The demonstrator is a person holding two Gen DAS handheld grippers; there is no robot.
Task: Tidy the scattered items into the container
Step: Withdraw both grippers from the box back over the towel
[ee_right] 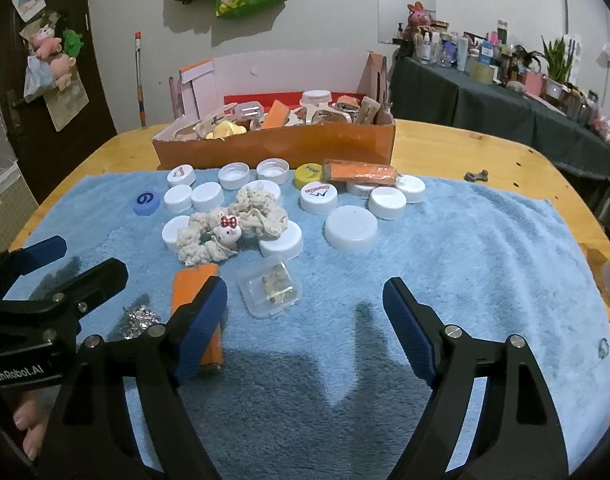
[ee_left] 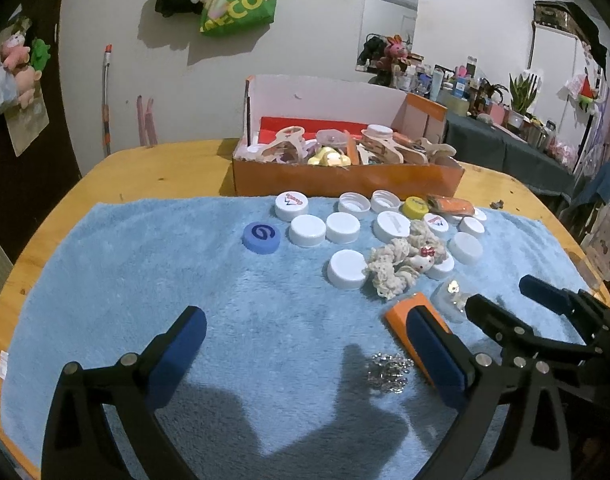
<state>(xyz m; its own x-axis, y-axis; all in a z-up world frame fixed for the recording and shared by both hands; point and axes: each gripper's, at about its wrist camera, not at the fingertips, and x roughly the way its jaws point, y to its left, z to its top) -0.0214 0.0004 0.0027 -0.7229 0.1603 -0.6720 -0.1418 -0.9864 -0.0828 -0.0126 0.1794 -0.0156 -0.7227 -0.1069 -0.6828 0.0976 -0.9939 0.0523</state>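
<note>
The left gripper (ee_left: 305,340) hides one end of the orange block (ee_left: 409,320) behind its right finger, and in the right wrist view the right gripper (ee_right: 305,312) covers that block's near side too. The scrunchie (ee_right: 233,224) lies over parts of several white caps (ee_right: 283,242). The orange packet (ee_right: 359,172) hides part of the caps behind it. What lies low in the box (ee_right: 273,146) is hidden by its front wall. The beads in the clear case (ee_right: 271,288) are too small to tell apart. The silver bits (ee_left: 387,368) are a blurred heap. The bench (ee_left: 161,168) runs out of the picture at both sides.
</note>
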